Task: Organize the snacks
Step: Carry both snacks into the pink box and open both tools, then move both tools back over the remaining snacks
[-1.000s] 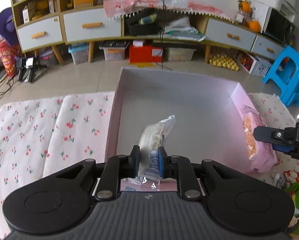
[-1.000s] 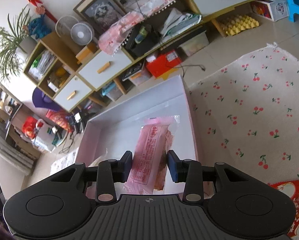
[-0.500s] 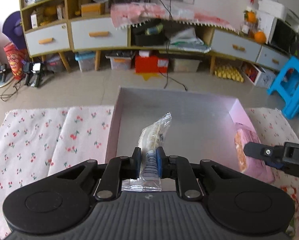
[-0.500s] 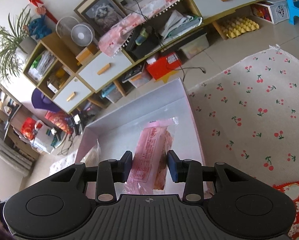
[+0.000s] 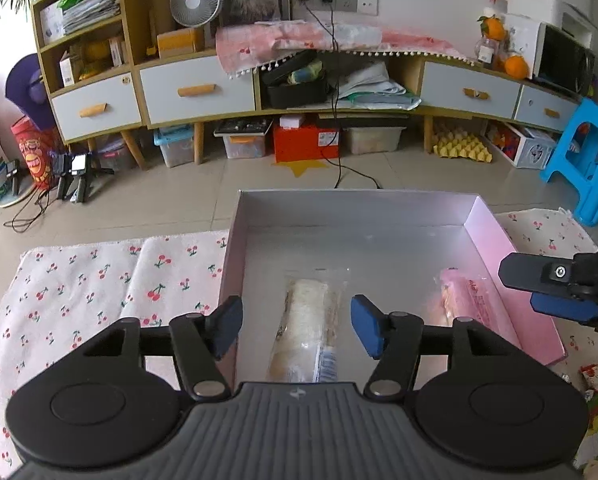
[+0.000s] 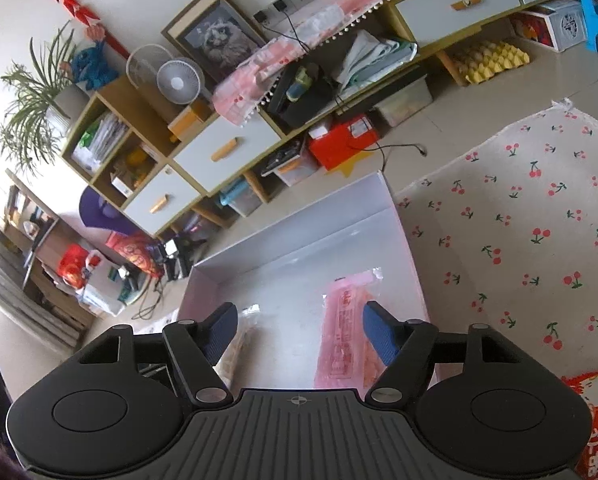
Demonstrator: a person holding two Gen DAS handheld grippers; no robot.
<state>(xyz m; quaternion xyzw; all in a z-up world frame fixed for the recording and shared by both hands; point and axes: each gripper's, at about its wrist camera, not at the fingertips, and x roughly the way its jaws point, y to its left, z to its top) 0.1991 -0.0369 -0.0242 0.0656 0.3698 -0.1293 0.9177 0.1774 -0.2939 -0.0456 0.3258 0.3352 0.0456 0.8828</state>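
Flanking pink box (image 5: pixel 495 240), cherry-print cloth (image 5: pixel 99 280), blue stool (image 5: pixel 587 160) beyond

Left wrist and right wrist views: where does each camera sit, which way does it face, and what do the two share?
Left wrist: sits behind the left gripper, jaws open, looking down over the clear-wrapped snack in the box; the right gripper shows at right.
Right wrist: sits behind the right gripper, jaws open, tilted, over the pink snack packet.
Shared: box, both snacks, cherry-print cloth, cabinet.
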